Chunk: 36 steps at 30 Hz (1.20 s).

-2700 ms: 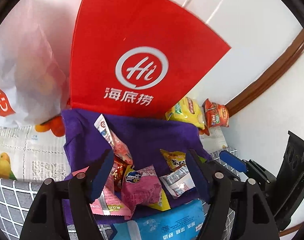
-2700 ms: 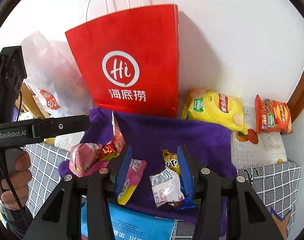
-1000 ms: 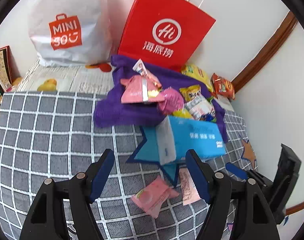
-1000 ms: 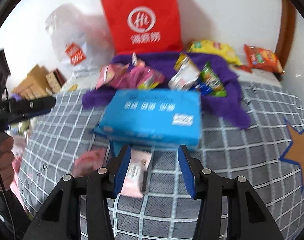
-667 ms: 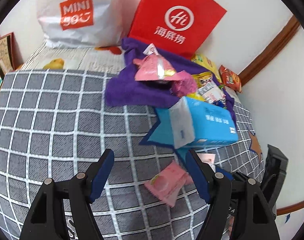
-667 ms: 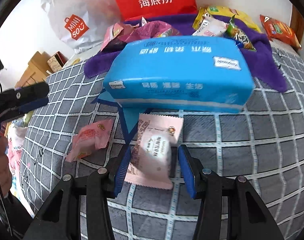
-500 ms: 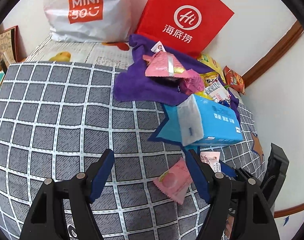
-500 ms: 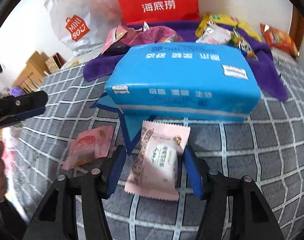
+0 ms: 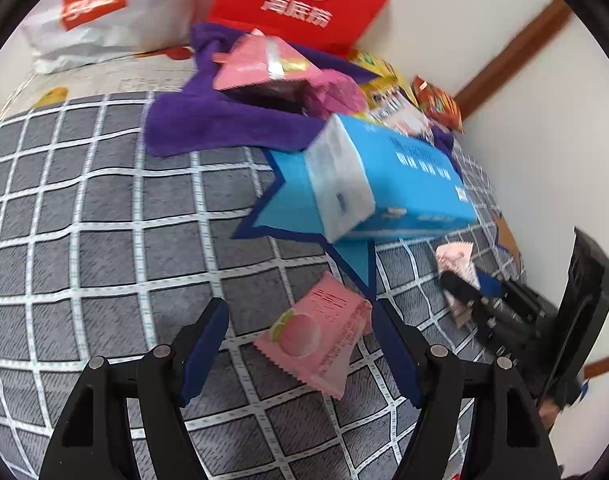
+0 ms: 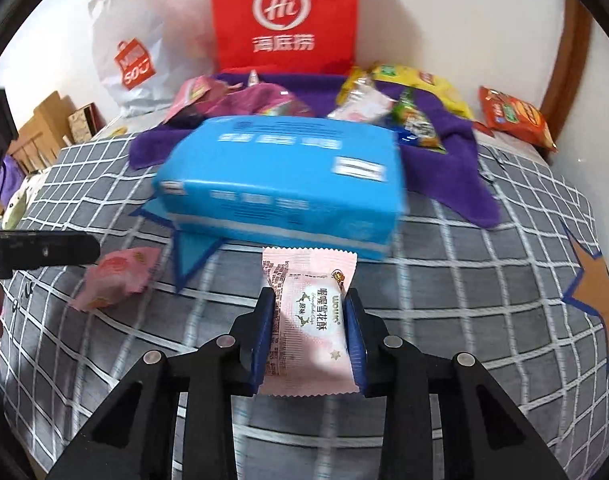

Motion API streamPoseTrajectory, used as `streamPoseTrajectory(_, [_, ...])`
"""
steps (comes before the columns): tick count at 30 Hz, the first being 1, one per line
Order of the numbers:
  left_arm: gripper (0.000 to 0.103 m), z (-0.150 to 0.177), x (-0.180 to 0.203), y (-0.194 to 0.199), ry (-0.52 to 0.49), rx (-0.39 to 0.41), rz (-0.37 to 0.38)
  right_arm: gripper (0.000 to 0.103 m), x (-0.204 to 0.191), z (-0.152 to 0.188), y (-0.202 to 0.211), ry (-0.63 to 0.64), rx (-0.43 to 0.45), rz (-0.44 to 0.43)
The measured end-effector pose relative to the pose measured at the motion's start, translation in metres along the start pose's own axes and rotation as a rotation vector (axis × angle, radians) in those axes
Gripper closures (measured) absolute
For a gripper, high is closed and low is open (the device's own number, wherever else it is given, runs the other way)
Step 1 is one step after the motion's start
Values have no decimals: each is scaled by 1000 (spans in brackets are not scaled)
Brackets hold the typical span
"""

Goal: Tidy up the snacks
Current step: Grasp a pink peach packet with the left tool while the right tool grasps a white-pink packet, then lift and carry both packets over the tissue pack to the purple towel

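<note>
My right gripper [image 10: 309, 322] is shut on a pale pink snack packet [image 10: 308, 312] lying on the grey checked cover; the packet also shows in the left wrist view [image 9: 456, 258]. My left gripper [image 9: 300, 344] is open around a pink peach snack packet [image 9: 316, 330], which lies flat between the fingers; it shows at the left in the right wrist view [image 10: 116, 276]. Several more snacks lie on a purple cloth [image 10: 456, 160] at the back.
A blue tissue pack [image 10: 280, 176] lies just beyond both packets. A red paper bag [image 10: 282, 16] and a white plastic bag [image 10: 132, 56] stand against the wall. Yellow chips [image 10: 428, 84] and orange chips [image 10: 516, 116] lie at the back right.
Both grippers pulled back from the purple cloth and came down to the cover. The right jaws closed on the pale pink packet. The left gripper moved over the peach packet.
</note>
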<state>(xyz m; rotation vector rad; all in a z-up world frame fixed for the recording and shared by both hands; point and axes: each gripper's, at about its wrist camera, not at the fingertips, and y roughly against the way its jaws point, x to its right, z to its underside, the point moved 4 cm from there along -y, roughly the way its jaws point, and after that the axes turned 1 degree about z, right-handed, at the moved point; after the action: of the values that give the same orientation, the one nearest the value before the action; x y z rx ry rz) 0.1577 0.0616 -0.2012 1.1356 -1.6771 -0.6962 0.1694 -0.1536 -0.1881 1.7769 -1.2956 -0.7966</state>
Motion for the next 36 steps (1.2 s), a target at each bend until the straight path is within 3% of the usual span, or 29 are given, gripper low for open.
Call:
streamPoseTrajectory(4, [31,4,11,-13,-42,-50,57,69,17,2,-6,-36,-14,2])
streamPoseTrajectory(12, [35,13,31,-19,-158,14,-100,66,20,7,-15,-45,3,-4])
streamPoseTrajectory(17, [58,14,33,-20,-197,50,-215,65,19,8,-15,-40,23,14])
streamPoseTrajectory(29, [58,22,38,-21,-206,181,-294,64,21,9,-16,-43,25,11])
streamPoseTrajectory(36, [58,22,38,-21,-195,187,-306,59,20,9,-17,-39,25,-1])
